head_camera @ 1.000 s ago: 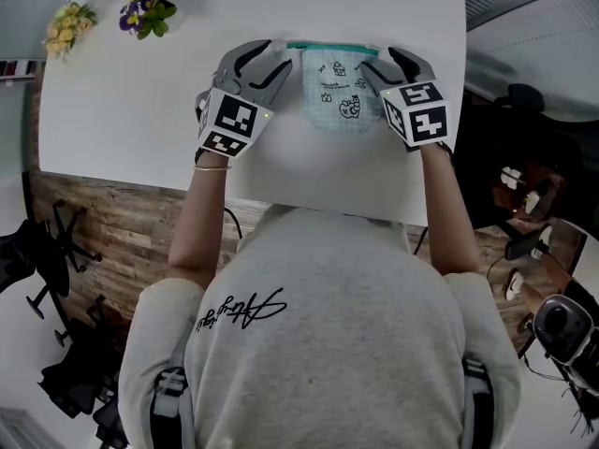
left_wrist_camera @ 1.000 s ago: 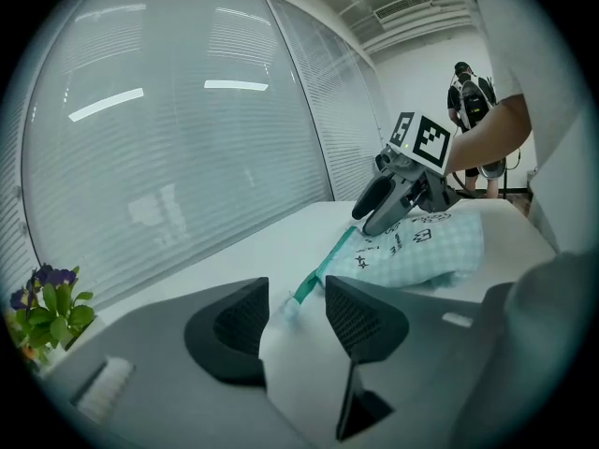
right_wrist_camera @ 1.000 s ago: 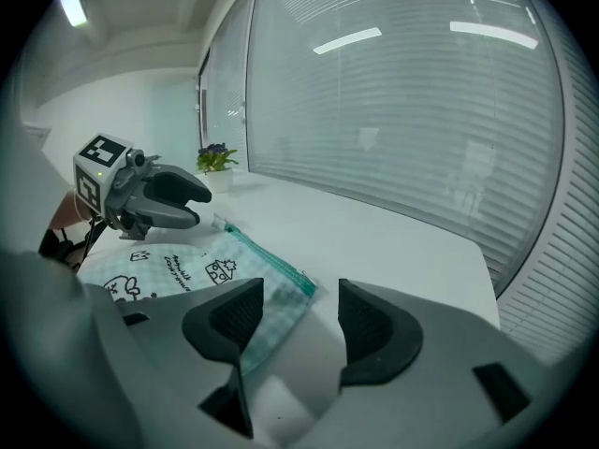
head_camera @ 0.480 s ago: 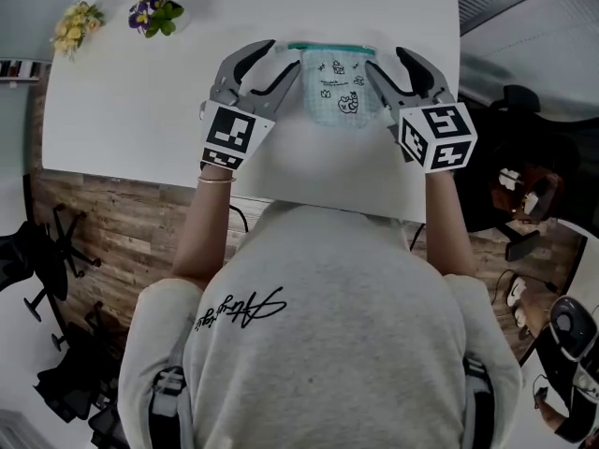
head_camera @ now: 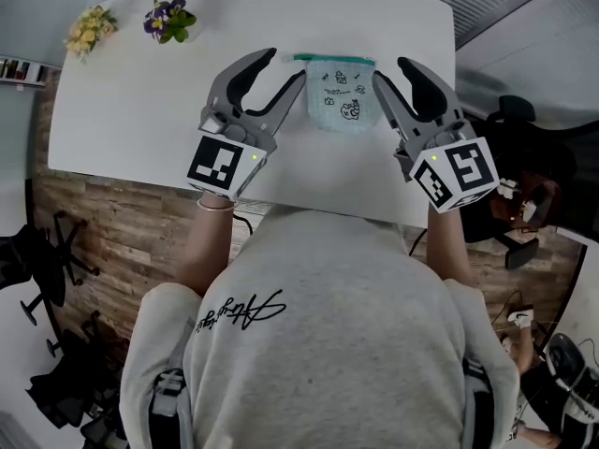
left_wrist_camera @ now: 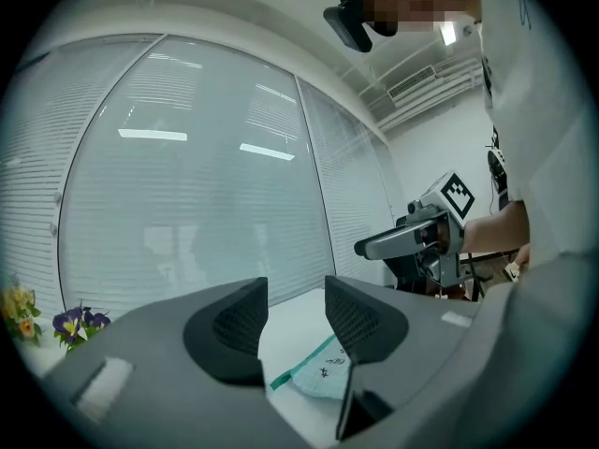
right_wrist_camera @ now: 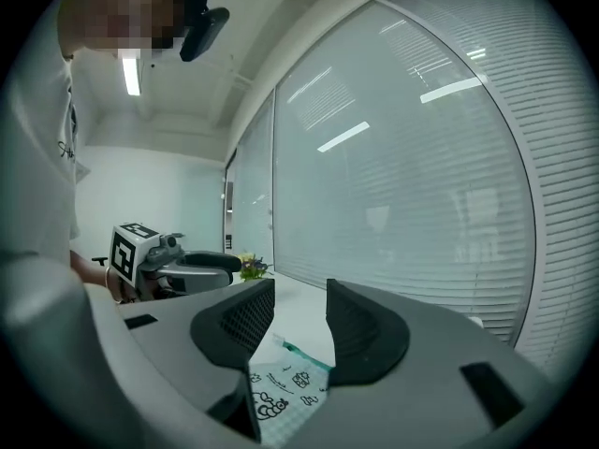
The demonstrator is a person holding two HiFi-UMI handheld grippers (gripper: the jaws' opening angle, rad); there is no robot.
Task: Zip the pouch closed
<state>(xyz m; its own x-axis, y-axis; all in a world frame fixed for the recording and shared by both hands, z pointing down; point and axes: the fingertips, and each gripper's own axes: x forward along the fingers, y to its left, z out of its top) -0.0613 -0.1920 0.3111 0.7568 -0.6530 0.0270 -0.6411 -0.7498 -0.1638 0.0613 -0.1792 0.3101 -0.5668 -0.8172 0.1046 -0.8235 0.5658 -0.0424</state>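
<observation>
The pale pouch (head_camera: 342,94) with small drawings lies flat on the white table (head_camera: 140,110), its teal zipper edge (head_camera: 332,59) on the far side. My left gripper (head_camera: 288,64) hovers just left of it, raised off the table and open with nothing between its jaws. To the pouch's right my right gripper (head_camera: 388,68) is also raised; its jaws have just been closing but stay open and empty. In the left gripper view the pouch (left_wrist_camera: 314,377) shows below the left gripper (left_wrist_camera: 295,297). The right gripper view has the pouch (right_wrist_camera: 285,386) under the right gripper (right_wrist_camera: 299,302).
Yellow flowers (head_camera: 89,28) and purple flowers (head_camera: 170,19) sit at the table's far left corner. The table's near edge runs just under my hands, with a wood floor and office chairs (head_camera: 47,251) beyond. Blinds cover the window behind the table.
Both grippers have risen off the table and drawn away from the pouch's top corners, turning more level. The pouch stays lying where it was.
</observation>
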